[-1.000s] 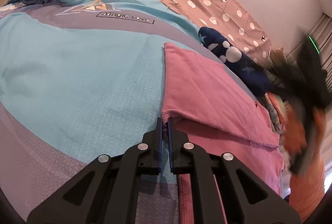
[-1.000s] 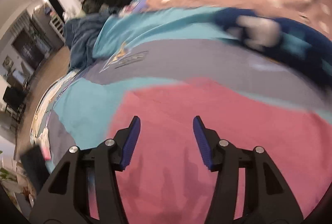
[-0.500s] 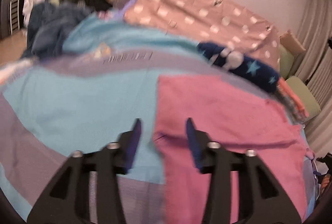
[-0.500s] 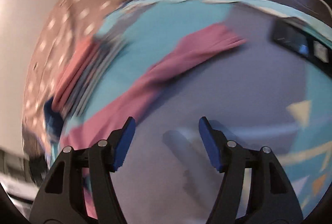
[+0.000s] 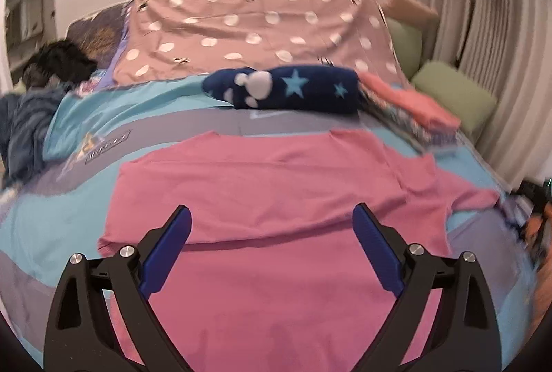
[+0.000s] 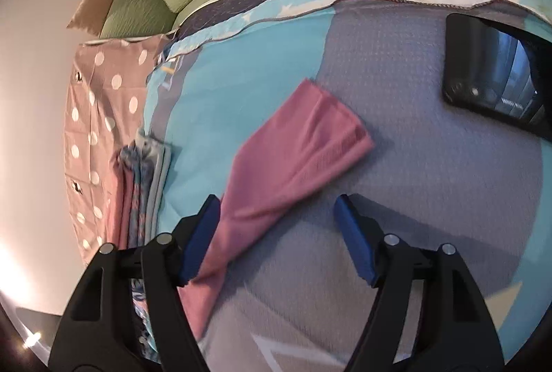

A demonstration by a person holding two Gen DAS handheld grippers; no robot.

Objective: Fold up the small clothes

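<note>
**Pink garment part-folded, both grippers empty**

Work surface is a bed (image 5: pixel 41 227) with a teal-and-grey cover, wall behind. Low centre of the left view, the left gripper (image 5: pixel 272 246) has just been opening; its jaws stand wide, nothing between them, above the pink garment (image 5: pixel 276 186). One layer is turned over across mid-frame, evidently a fold just laid. Beyond lie a navy star roll (image 5: pixel 293 91) and, upper right, a folded stack (image 5: pixel 410 103), likely finished items. In the right view the right gripper (image 6: pixel 277 230) is about half open and empty, just short of the sleeve (image 6: pixel 300 148) at centre, probably the next fold. A phone (image 6: pixel 496 96) lies upper right.
</note>
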